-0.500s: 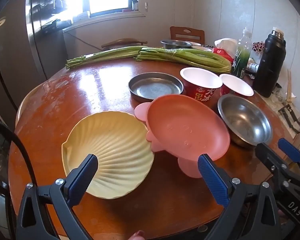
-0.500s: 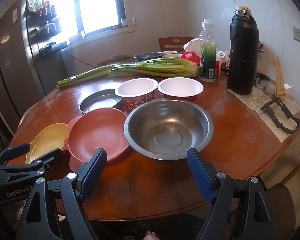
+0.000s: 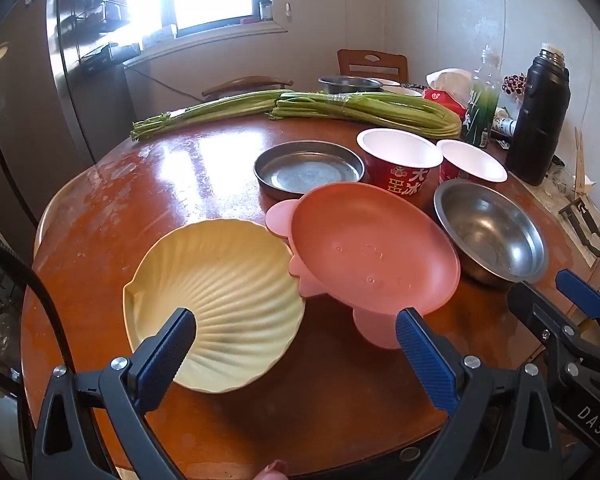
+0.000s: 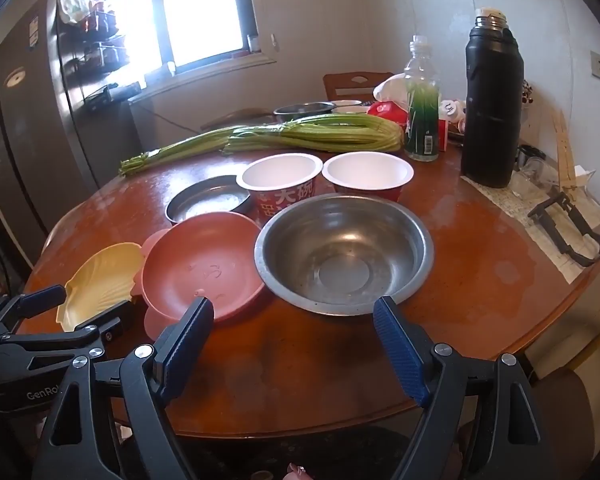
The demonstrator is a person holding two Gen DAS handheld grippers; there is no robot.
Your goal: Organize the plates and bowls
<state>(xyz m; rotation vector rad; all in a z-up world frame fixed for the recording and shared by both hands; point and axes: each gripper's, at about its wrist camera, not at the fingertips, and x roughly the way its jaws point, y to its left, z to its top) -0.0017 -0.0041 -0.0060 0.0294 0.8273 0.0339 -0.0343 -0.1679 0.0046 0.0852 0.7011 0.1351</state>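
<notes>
A yellow shell-shaped plate (image 3: 220, 300) lies at the near left of the round wooden table (image 3: 140, 184). A pink plate (image 3: 372, 244) sits tilted on a lighter pink piece beside it. A steel bowl (image 4: 344, 252) stands right of it, a flat steel dish (image 3: 308, 168) behind, and two red paper bowls (image 4: 280, 176) (image 4: 368, 174) farther back. My left gripper (image 3: 296, 348) is open, hovering at the near edge before the yellow and pink plates. My right gripper (image 4: 294, 344) is open, just before the steel bowl.
Long green vegetable bundles (image 4: 300, 136) lie across the far side. A black thermos (image 4: 490, 108), a plastic bottle (image 4: 420, 100) and a black clip on paper (image 4: 568, 228) stand at the right. A fridge (image 3: 16, 120) is at the left, chairs behind.
</notes>
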